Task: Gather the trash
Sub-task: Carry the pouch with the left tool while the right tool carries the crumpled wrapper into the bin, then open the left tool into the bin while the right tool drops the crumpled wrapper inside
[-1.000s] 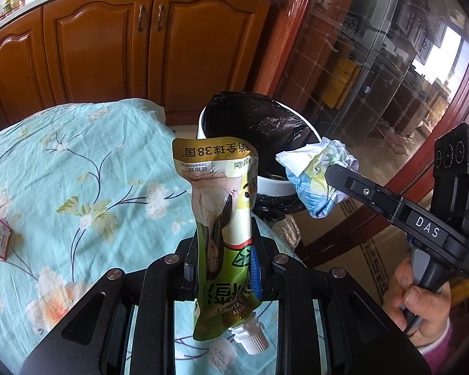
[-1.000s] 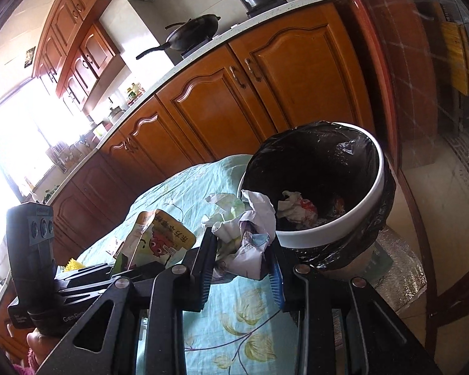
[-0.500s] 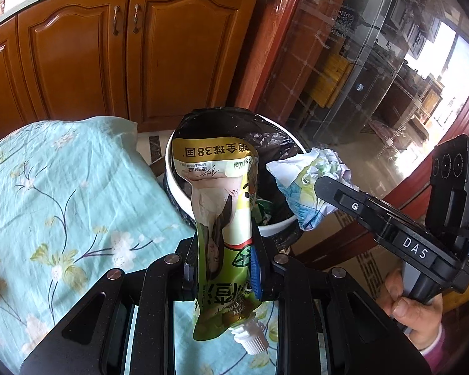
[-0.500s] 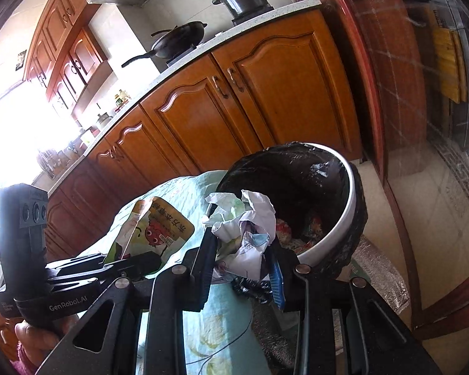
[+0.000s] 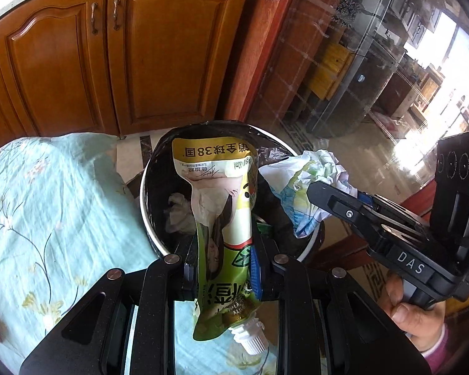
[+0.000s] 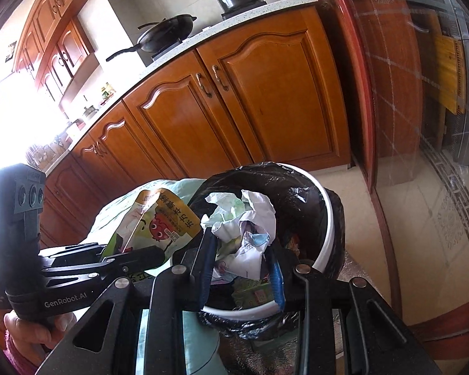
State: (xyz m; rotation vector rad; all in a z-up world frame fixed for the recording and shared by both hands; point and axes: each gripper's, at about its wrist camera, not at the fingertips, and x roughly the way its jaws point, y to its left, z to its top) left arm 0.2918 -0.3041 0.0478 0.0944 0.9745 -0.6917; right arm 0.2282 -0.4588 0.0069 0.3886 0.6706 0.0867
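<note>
Left gripper [image 5: 223, 268] clamped mid-body on a limp, light spouted pouch [image 5: 222, 218]; right gripper [image 6: 242, 261] pinching crumpled paper [image 6: 244, 234], soft and springy. Both hang over the bag-lined bin [image 6: 323, 250]; a release probably drops them in

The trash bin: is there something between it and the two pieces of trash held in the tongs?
Nothing visible blocks the way. The green pouch and the crumpled paper hang right at the open mouth of the trash bin; it has no lid, only earlier trash at the bottom.
</note>
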